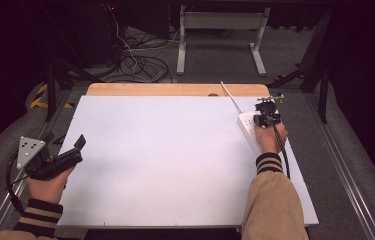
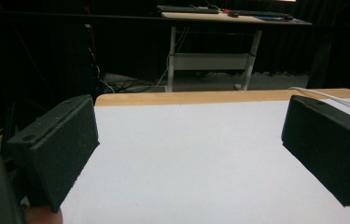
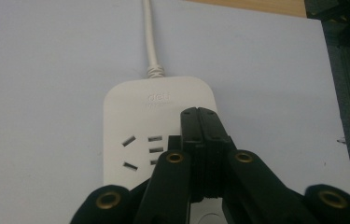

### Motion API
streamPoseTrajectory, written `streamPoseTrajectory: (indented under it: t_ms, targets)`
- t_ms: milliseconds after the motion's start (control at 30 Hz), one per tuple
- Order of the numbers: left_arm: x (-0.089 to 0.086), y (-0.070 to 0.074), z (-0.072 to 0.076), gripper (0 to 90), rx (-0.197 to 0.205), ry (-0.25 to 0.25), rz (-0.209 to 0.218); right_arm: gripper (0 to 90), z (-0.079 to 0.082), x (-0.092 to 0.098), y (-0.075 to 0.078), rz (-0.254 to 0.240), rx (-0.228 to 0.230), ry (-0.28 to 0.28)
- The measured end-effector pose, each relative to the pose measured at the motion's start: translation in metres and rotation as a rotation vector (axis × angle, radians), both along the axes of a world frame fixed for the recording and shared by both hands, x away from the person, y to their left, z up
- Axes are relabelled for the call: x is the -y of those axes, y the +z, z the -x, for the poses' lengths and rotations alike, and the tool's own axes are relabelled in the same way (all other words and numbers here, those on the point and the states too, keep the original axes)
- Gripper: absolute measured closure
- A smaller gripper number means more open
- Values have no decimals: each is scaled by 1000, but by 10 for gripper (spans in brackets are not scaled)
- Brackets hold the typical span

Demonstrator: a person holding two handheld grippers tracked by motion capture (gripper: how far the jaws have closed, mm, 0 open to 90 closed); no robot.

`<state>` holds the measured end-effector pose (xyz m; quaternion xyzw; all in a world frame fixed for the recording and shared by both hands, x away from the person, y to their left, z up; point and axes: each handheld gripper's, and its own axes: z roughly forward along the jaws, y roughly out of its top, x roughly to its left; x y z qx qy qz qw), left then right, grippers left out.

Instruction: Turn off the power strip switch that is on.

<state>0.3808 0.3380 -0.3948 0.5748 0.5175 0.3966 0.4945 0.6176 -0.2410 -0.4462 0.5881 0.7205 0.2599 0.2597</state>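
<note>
Two grippers in my hands — the right gripper [image 3: 200, 116] is clenched on nothing, jaws pressed together over the white power strip [image 3: 135, 116]. My left gripper [image 2: 189, 149] stands released, well apart from that strip — which lies at the white board's [image 1: 165, 150] right edge.
</note>
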Motion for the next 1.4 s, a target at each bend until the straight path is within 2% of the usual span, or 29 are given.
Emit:
streamPoseTrajectory:
  t_ms: [200, 267, 333, 400, 667, 833, 933, 1067, 1167, 1233, 1300, 1400]
  targets:
    - [0, -1, 0, 42, -4, 4, 0, 900, -1, 3, 1, 7, -2, 15]
    - [0, -1, 0, 42, -3, 1, -2, 900, 0, 7, 1, 7, 13, 10]
    - [0, -1, -1, 42, -5, 4, -1, 900, 5, 13, 5, -36, 56, 15]
    - [0, -1, -1, 42, -7, 3, -2, 900, 6, 14, 7, -32, 69, 26]
    - [1, 1, 0, 43, 2, 5, 4, 900, 28, 22, 41, -103, 238, 73]
    - [1, 1, 0, 43, 0, 4, 4, 900, 52, 32, 55, -139, 350, 104]
    - [3, 2, 1, 43, 9, -1, -4, 900, 70, 38, 63, -191, 421, 108]
    - [3, 3, 2, 43, 12, -5, -5, 900, 101, 39, 63, -235, 514, 126]
    - [3, 2, 1, 43, 5, -1, -1, 900, 125, 40, 59, -263, 577, 113]
    - [3, 2, 1, 43, 8, -5, 1, 900, 141, 38, 55, -246, 612, 112]
    - [4, 2, 0, 43, 6, -10, 1, 900, 157, 35, 50, -205, 647, 122]
    - [4, 2, 0, 43, 10, -11, 0, 900, 175, 34, 50, -185, 697, 132]
